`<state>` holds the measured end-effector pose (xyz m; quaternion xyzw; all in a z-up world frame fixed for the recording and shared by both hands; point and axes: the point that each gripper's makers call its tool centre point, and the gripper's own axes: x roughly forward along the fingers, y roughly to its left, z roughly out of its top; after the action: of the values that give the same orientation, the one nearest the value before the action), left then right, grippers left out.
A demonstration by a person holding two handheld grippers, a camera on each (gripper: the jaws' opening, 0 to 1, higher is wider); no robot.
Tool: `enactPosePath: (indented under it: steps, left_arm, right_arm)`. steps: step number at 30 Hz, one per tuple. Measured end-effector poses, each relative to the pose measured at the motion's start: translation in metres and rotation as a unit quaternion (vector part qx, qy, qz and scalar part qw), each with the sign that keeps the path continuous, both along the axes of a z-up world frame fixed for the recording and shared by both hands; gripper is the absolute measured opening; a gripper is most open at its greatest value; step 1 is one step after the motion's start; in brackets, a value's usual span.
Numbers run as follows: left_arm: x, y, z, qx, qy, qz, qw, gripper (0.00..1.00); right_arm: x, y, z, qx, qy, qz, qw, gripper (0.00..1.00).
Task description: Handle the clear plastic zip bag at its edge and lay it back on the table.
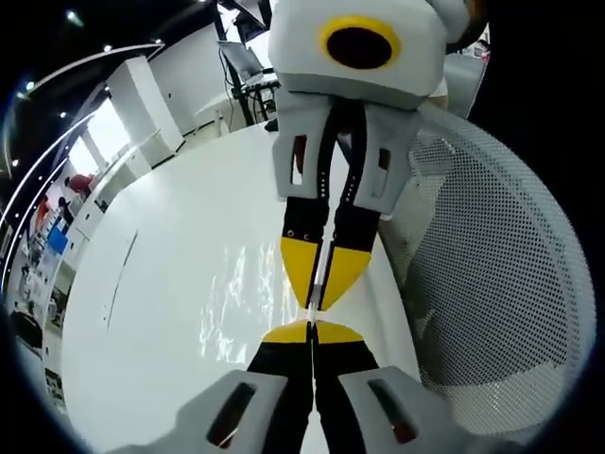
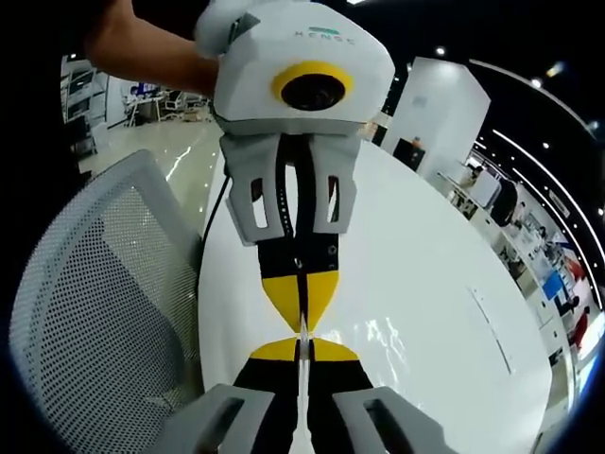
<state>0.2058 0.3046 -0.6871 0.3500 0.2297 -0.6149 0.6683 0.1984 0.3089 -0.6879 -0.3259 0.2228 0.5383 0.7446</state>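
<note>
Grippers, left (image 1: 312, 327) and right (image 2: 302, 346), tip-to-tip, seemingly clamped on bag (image 1: 241, 303) edge.

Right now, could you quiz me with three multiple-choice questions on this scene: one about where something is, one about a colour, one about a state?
1. Where is the white mesh chair?
A) on top of the table
B) beside the glossy white table
C) upside down on the floor

2. What colour are both tools' tips?
A) yellow
B) green
C) red

3. How do the left tool and right tool stand?
A) both wide open
B) one open, one shut
C) both shut, tip to tip, on the clear plastic zip bag

Answers: B, the mesh back stands against the table's edge; A, yellow wedges end every jaw; C, neither pair of jaws shows a gap, and the bag's edge is pinched.
</note>
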Motion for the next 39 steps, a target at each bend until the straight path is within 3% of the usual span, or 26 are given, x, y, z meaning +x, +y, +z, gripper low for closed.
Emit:
enactPosePath:
  steps: [39]
  left_arm:
    - [0.008,0.012,0.007,-0.014,0.003,0.022,0.9997,0.0]
  right_arm:
    - [0.004,-0.006,0.002,0.003,-0.004,-0.007,1.0,0.0]
